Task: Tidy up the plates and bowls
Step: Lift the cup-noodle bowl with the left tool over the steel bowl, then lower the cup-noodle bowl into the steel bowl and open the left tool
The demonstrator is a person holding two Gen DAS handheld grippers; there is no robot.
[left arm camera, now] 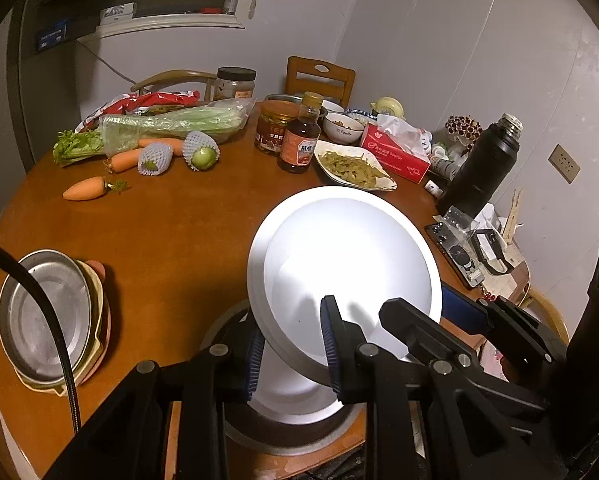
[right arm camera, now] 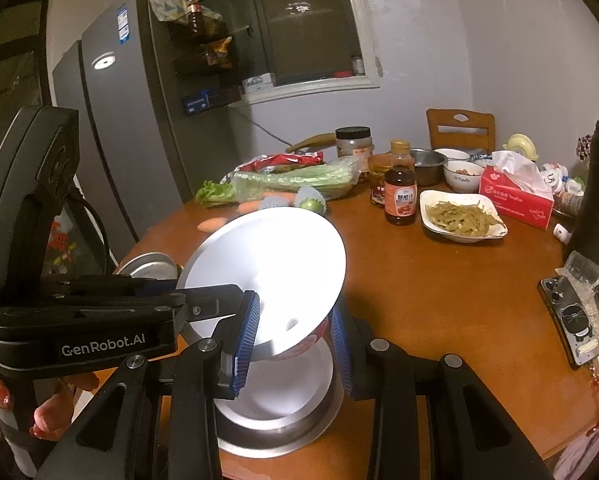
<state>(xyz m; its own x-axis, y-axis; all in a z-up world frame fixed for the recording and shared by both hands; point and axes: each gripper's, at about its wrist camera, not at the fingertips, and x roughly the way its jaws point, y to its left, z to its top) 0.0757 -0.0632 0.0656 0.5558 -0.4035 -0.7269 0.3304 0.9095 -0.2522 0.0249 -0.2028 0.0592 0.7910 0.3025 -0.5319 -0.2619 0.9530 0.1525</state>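
A white plate point(left arm camera: 339, 256) is held tilted above a white bowl point(left arm camera: 295, 400) that sits in a steel bowl point(left arm camera: 283, 440) at the table's near edge. My left gripper point(left arm camera: 293, 354) is shut on the plate's near rim. My right gripper point(right arm camera: 295, 344) is shut on the same plate's point(right arm camera: 271, 256) rim; its arm shows in the left wrist view point(left arm camera: 479, 320). The left gripper body shows in the right wrist view point(right arm camera: 99, 312). The bowls show below the plate in the right wrist view point(right arm camera: 279, 396). A stack of steel and coloured plates point(left arm camera: 51, 316) lies at the left.
On the round wooden table point(left arm camera: 179, 232) are carrots point(left arm camera: 89, 188), celery point(left arm camera: 159, 128), jars and a sauce bottle point(left arm camera: 299, 140), a dish of greens point(left arm camera: 353, 166), a tissue box point(left arm camera: 395, 152), a black flask point(left arm camera: 483, 168) and a phone point(left arm camera: 455, 256). A fridge point(right arm camera: 119, 120) stands at the left.
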